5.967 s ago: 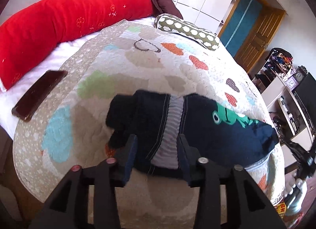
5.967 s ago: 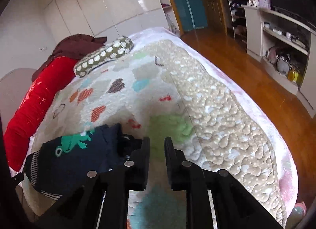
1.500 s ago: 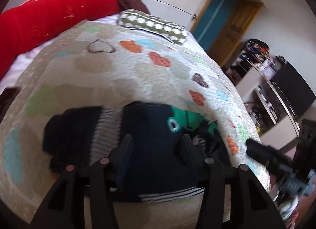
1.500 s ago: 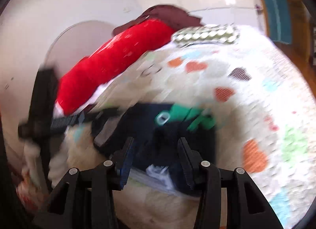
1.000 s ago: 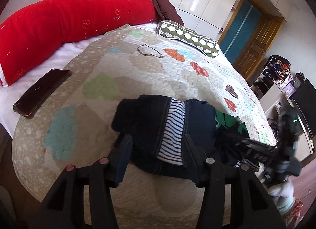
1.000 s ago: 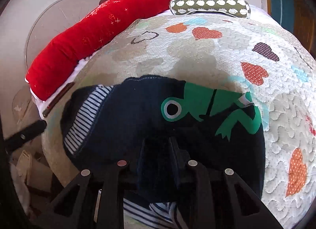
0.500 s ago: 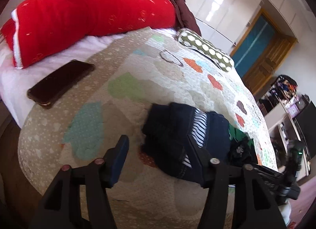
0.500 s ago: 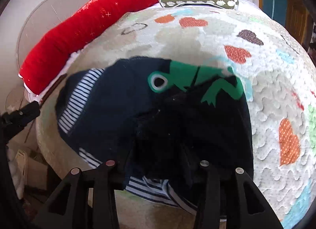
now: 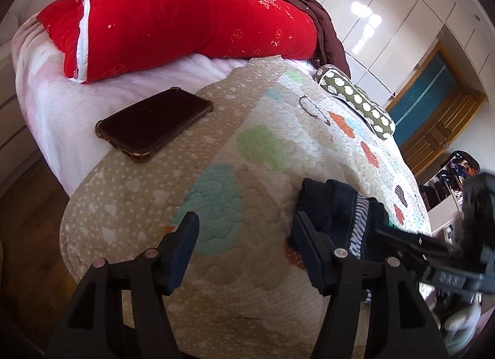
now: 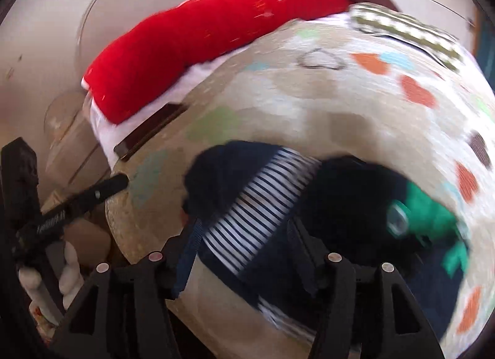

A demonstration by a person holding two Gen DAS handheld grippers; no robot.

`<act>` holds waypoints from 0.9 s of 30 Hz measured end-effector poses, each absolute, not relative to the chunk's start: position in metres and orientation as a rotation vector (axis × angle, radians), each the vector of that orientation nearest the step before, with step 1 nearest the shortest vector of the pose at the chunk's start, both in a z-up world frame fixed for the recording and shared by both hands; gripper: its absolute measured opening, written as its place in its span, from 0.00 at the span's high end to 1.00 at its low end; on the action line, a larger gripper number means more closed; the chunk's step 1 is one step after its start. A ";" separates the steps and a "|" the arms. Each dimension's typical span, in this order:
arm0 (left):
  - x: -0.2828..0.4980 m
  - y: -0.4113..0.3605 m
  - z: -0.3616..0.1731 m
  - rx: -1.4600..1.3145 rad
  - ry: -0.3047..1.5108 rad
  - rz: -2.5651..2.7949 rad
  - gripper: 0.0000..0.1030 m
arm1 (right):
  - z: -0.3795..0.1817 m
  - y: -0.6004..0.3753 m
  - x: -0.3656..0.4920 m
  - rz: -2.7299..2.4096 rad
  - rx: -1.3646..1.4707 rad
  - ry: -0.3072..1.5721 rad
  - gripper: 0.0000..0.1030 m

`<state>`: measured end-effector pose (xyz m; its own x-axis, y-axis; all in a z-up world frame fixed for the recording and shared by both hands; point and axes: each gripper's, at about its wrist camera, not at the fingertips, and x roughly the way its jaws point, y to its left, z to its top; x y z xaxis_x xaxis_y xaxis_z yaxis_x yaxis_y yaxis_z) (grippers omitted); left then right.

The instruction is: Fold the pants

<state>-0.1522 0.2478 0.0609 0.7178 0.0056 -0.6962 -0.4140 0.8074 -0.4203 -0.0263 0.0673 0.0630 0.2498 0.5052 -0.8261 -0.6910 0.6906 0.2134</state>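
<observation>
My left tongs [image 9: 244,244] are spread over bare quilt [image 9: 216,148], holding nothing. My right tongs [image 10: 244,244] gape above the pants [image 10: 278,192], gripping nothing as far as the blur shows. The pants lie bunched near the bed's edge, partly folded; I judge tidying remains.

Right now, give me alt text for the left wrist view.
The open left gripper hovers over a patterned quilt, with dark blue pants bunched beside its right finger. Farther back lie a phone and a red pillow.
</observation>
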 end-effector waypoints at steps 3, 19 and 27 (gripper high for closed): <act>-0.156 0.252 0.054 -0.608 0.751 0.243 0.40 | 0.056 0.106 -0.015 0.828 -0.290 1.083 0.37; -0.144 0.222 0.041 -0.564 0.792 0.088 0.40 | 0.031 0.153 0.007 0.716 -0.495 1.185 0.80; -0.108 0.182 0.043 -0.441 0.798 0.031 0.58 | 0.053 0.128 0.007 0.762 -0.390 1.168 0.83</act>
